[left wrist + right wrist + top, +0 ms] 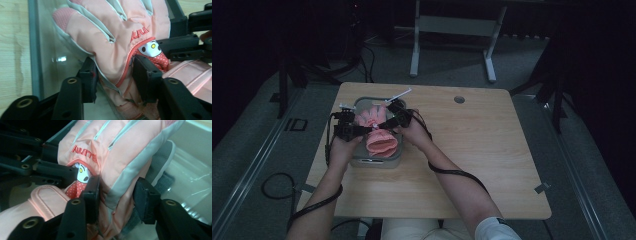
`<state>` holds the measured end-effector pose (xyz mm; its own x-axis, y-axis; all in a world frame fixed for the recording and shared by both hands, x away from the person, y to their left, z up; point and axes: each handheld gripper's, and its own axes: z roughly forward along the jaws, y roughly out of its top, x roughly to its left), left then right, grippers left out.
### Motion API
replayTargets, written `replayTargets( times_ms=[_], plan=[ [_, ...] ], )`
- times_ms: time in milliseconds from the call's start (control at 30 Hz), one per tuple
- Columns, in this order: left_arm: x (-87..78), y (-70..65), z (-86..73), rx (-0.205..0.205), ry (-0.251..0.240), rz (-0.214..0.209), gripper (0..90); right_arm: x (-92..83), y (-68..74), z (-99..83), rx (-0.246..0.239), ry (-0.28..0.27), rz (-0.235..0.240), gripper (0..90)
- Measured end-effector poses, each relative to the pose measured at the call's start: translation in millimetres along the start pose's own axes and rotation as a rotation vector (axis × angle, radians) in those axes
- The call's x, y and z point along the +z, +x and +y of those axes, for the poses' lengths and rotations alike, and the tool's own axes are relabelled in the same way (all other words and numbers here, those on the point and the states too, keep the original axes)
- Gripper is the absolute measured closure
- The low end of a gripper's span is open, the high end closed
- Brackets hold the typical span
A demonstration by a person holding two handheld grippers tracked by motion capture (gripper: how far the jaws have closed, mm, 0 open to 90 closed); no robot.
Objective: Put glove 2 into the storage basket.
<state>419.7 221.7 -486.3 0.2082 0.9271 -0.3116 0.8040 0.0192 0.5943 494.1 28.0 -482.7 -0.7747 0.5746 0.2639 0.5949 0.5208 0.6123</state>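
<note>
Glove: a padded pink glove (378, 131) with pale grey trim lies in the grey tray (362, 162); I see it close up in the left gripper view (117, 35) and the right gripper view (117, 152).
Long axis: it runs along the tray's length — cuff at the tray's near end, towards me, fingers at the far end.
Which way it points: fingertips away from me, back of the glove up, with the red lettering and a small cartoon patch (151, 48) just beside the cuff strap.
Tray: it sits on the wooden worktop (472, 165), left of the worktop's middle; the glove takes up most of it.
My left gripper (354, 131): at the tray's left side, level with the glove's middle. In the left gripper view the jaws straddle the glove's thumb-side edge (113, 82), one pad on each side — they touch the fabric but do not squeeze it, so I call them released.
My right gripper (388, 120): at the tray's right side, reaching in across the glove. Its jaws straddle the opposite edge (116, 200); the left pad lies against the fabric, the right stands just clear, so loosened too.
Between the two: both grippers meet over the glove's middle, near the patch.
</note>
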Motion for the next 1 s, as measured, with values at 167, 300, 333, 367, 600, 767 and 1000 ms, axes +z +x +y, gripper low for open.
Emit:
replayTargets(
  times_ms=[167, 300, 333, 367, 600, 767, 1000],
  plan=[
    [1.3, -0.9, 2.8, 0.004, 0.010, 0.017, 48.4, -0.6, -6.9, 0.2, 0.023, 0.001, -0.021, 49.7],
    [4.0, -5.4, 4.5, 0.030, 0.018, 0.060, 48.4, -0.2, -8.3, 0.6, 0.019, 0.004, -0.052, 47.7],
    [6.0, -6.8, 4.8, 0.038, 0.024, 0.076, 48.4, -0.2, -8.3, 0.6, 0.019, 0.004, -0.052, 47.7],
    [7.5, -8.2, 5.4, 0.041, 0.033, 0.092, 48.4, 0.6, -8.3, 0.6, 0.016, 0.008, -0.061, 47.5],
    [11.4, -12.8, 8.0, 0.072, 0.047, 0.142, 48.2, 2.0, -12.6, 1.4, -0.005, 0.009, -0.092, 44.8],
    [13.1, -13.1, 8.6, 0.079, 0.060, 0.169, 48.3, 5.1, -12.1, 3.1, -0.001, 0.017, -0.092, 44.6],
    [7.2, -10.1, 7.4, 0.066, 0.022, 0.154, 47.9, 0.3, -7.7, 5.0, -0.001, -0.009, -0.070, 48.1]
  ],
)
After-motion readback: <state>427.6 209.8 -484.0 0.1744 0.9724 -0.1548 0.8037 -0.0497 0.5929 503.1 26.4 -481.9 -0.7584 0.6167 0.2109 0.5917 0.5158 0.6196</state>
